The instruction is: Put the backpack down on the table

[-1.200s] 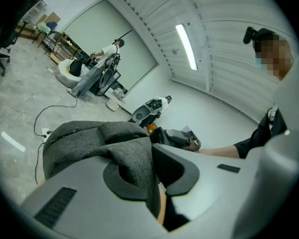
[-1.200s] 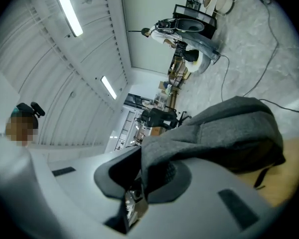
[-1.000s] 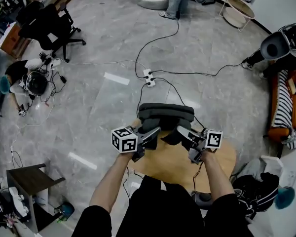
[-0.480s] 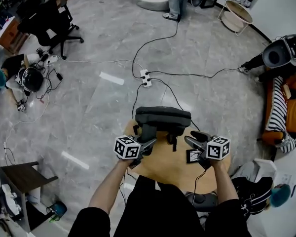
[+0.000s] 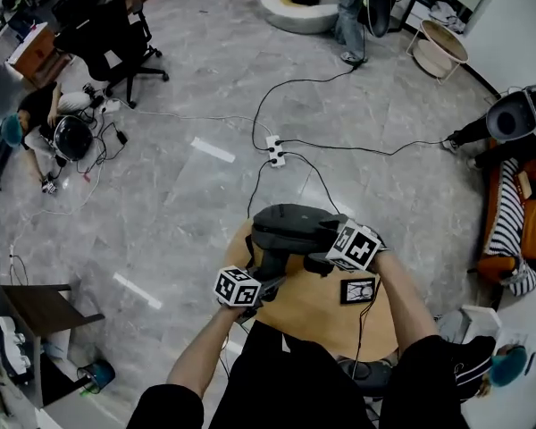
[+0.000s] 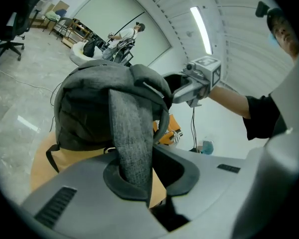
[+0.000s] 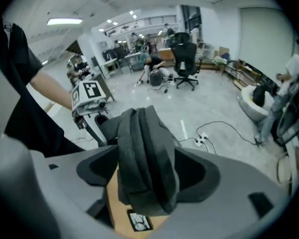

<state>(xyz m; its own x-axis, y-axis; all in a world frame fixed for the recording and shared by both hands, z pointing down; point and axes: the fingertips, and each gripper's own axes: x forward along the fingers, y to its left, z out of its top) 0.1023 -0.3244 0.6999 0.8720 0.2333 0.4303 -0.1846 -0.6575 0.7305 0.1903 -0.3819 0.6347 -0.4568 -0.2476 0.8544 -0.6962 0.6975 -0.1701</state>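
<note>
The dark grey backpack (image 5: 290,229) sits upright at the far edge of the round wooden table (image 5: 317,315). My left gripper (image 5: 270,280) is at its near left side, shut on a grey shoulder strap (image 6: 132,133) that rises to the bag's body (image 6: 89,108). My right gripper (image 5: 326,256) points steeply down at the bag's right side. Its jaws are opening, and a fold of dark strap (image 7: 144,143) hangs between them with a gap on each side. Each gripper shows in the other's view: the right gripper (image 6: 199,81), the left gripper (image 7: 89,103).
A small black card (image 5: 358,290) lies on the table near my right forearm. On the floor beyond are a power strip (image 5: 272,146) with cables, an office chair (image 5: 116,38) and a person sitting by a helmet (image 5: 70,137). A dark side table (image 5: 36,307) stands at left.
The backpack has come down onto the table's far edge. My right gripper rolled over, went to the bag's right side and opened its jaws. My left gripper sank with the strap.
</note>
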